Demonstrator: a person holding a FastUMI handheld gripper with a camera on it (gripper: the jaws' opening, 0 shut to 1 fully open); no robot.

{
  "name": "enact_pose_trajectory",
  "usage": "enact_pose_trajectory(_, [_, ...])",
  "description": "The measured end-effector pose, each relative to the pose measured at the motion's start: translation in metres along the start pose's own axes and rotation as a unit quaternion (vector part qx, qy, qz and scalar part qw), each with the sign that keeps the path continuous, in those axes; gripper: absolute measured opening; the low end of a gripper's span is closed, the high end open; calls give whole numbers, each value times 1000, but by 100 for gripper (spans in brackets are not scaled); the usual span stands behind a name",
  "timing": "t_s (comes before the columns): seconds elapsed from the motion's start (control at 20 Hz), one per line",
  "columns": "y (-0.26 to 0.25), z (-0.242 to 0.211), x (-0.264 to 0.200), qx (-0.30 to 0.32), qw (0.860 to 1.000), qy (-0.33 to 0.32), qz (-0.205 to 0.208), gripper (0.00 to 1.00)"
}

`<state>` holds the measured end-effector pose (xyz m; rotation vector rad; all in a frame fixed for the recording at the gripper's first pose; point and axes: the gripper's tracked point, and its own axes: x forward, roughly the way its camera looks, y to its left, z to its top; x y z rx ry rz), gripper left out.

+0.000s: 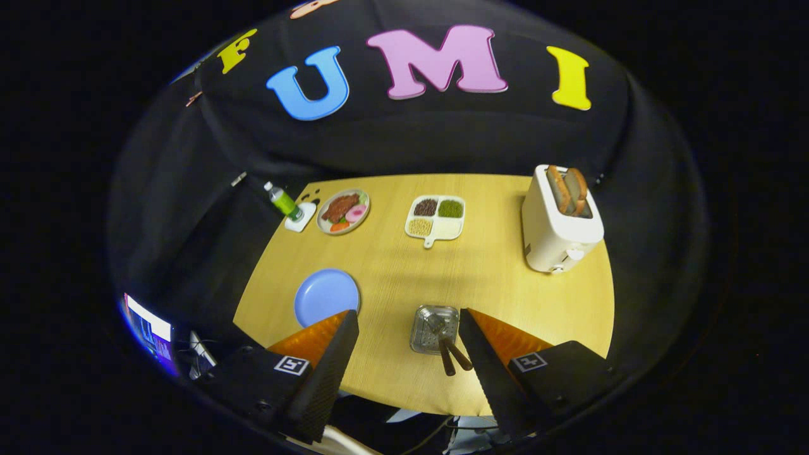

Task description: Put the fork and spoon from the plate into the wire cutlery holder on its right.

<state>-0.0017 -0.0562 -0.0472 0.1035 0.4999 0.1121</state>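
With the fork and spoon (445, 344) already standing in the wire cutlery holder (433, 328) near the desk's (493, 278) front edge, right of the blue plate (327, 296), the empty gripper (407, 328), fingers apart, should only retreat without touching their handles.

blue plate (325, 295): I'm seeing the left finger covering its near edge.
cutlery heads: I'm finding them too small inside the wire holder (434, 328).
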Motion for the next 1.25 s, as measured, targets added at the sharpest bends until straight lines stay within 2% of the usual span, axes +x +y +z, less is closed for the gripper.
enact_pose_trajectory(0.15, [9, 20, -34, 1, 995, -92, -29, 100])
enact_pose_trajectory(0.35, [11, 43, -86, -13, 978, -196, -65, 99])
enact_pose_trajectory(0.45, [11, 58, -110, -22, 964, -255, -77, 99])
enact_pose_trajectory(0.55, [-2, 69, -135, -40, 944, -310, -107, 99])
enact_pose_trajectory(0.65, [1, 70, -150, -45, 931, -346, -109, 99])
enact_pose_trajectory(0.95, [-13, 56, -172, -34, 911, -401, -86, 99])
enact_pose_trajectory(1.25, [-42, 60, -164, -19, 916, -394, -68, 99])
